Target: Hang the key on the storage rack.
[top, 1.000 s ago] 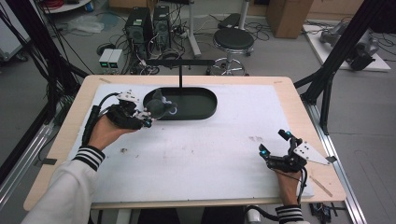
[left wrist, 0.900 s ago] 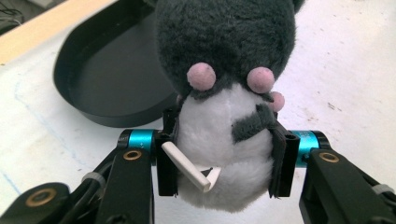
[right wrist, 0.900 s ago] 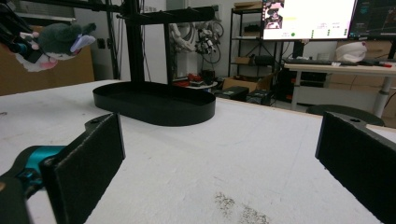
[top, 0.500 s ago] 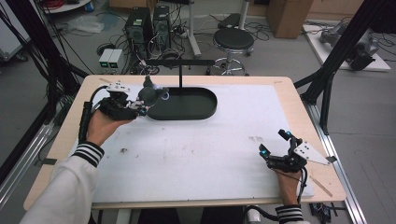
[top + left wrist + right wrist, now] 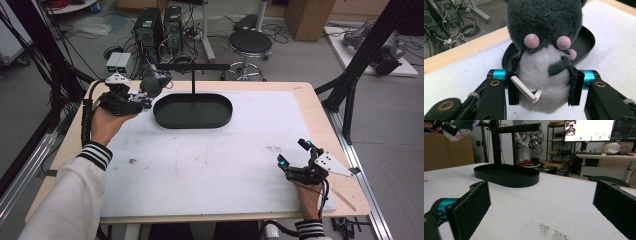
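A grey and white plush toy with pink paws is clamped at its white belly between the pads of my left gripper, which is shut on it. From above, that gripper holds the plush toy lifted in the air beside the left end of the black oval tray. The tray carries an upright T-shaped stand. My right gripper rests near the front right of the table, open, with nothing between its pads. The tray lies ahead of it.
The white mat covers most of the wooden table. Black frame posts stand at the right and left edges. A stool and computer boxes sit on the floor beyond the far edge.
My left gripper has risen and moved toward the far left with the plush toy, off the tray's left end. The right gripper has stayed where it was.
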`<state>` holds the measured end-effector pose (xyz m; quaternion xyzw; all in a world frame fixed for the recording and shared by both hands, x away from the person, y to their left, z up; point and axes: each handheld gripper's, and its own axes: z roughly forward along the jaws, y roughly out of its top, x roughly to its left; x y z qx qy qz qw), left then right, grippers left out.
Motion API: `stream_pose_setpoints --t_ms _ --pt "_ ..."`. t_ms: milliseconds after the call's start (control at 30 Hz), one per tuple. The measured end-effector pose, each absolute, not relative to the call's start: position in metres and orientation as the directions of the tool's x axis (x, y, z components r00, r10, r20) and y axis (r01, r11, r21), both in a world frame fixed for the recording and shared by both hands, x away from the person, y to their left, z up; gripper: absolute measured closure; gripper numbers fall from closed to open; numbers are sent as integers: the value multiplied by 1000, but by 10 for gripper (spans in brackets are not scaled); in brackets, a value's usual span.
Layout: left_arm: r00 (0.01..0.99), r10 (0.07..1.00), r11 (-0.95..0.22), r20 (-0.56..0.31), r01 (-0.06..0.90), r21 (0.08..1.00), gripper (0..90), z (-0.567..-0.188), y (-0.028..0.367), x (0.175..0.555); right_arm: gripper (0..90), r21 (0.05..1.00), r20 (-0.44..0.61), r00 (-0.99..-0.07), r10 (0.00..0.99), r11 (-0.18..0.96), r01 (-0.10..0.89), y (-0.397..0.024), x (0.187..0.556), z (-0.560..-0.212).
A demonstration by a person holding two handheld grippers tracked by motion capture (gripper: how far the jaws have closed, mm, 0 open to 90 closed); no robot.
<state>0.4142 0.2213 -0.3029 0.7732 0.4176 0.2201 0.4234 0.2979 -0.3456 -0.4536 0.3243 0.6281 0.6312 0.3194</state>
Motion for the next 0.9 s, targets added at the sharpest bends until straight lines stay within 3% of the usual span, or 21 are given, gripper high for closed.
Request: stream_pose_setpoints --t_ms 900 --pt "462 886 -224 -35 493 841 558 -313 224 447 3 1000 16 -587 809 -13 9 -346 298 -454"
